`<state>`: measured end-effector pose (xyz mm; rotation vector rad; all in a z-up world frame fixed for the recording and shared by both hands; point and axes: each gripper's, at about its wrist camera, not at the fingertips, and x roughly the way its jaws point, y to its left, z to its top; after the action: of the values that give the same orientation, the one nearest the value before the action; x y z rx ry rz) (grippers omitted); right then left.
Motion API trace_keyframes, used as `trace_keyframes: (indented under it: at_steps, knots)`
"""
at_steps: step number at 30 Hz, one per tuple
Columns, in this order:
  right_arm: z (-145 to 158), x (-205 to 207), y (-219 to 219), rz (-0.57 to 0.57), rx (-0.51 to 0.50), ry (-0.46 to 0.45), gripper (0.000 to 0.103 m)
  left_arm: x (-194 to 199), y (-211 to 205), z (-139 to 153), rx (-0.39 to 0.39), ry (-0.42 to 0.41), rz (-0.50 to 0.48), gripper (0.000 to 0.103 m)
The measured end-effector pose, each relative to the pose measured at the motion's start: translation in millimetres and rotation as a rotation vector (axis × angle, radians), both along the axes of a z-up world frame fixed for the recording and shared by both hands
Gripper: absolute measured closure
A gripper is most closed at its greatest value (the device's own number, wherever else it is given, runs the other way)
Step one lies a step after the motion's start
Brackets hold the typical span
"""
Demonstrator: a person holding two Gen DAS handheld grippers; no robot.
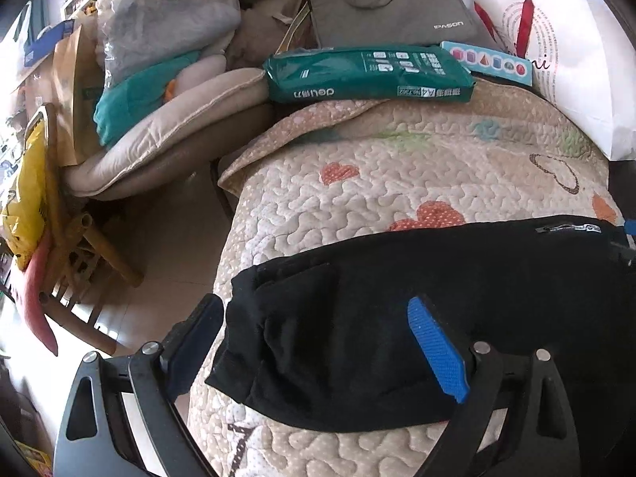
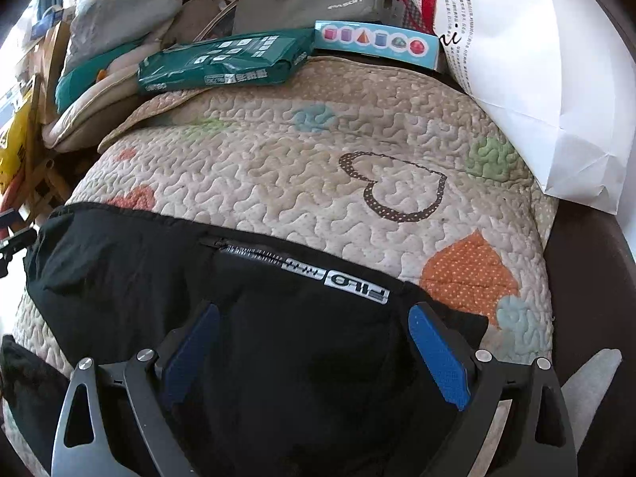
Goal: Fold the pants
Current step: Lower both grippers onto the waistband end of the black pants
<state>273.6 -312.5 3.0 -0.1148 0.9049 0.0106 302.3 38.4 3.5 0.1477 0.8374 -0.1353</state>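
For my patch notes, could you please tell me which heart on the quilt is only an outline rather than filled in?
The brown dotted heart, in the open stretch of quilt beyond the black pants. The orange heart and the other hearts are solid patches.

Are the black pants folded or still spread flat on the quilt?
Folded, at least partly: the black pants lie as a compact band across the quilt, layered edges at one end. How many folds, cannot tell.

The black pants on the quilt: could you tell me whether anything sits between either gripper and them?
Nothing visible does. The left gripper and right gripper are both open directly over the black pants.
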Motion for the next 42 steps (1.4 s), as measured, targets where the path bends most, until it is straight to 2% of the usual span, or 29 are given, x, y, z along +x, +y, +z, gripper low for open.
trace_keyframes:
  at_steps: [7,19,21,24,28,31,36,39,42]
  knots:
    - [3,-10,-1,-0.019,0.014,-0.008,0.005,-15,-6,8,-0.002,-0.025,0.021,0.009]
    - [2,-20,-5,-0.027,0.012,-0.009,0.004,-24,-19,10,0.027,-0.043,-0.008,0.009]
    - [1,-18,-7,-0.025,0.009,-0.006,0.004,-19,-17,8,0.025,-0.032,-0.017,0.009]
    - [-1,-8,-9,-0.008,-0.011,-0.002,0.004,-1,-9,3,-0.020,0.010,-0.035,0.009]
    - [-2,13,-11,0.034,-0.032,0.011,0.004,39,12,-5,-0.075,0.041,-0.033,0.009]
    - [-3,33,-12,0.073,-0.016,0.029,0.004,69,20,-13,-0.094,0.085,-0.078,0.009]
    - [-12,65,-16,0.123,0.011,0.081,0.005,98,17,-36,-0.029,0.144,-0.177,0.009]
    - [-23,79,-22,0.138,0.030,0.127,0.005,102,15,-54,0.010,0.190,-0.215,0.009]
    - [-35,84,-26,0.142,0.041,0.162,0.005,97,12,-61,-0.005,0.198,-0.259,0.009]
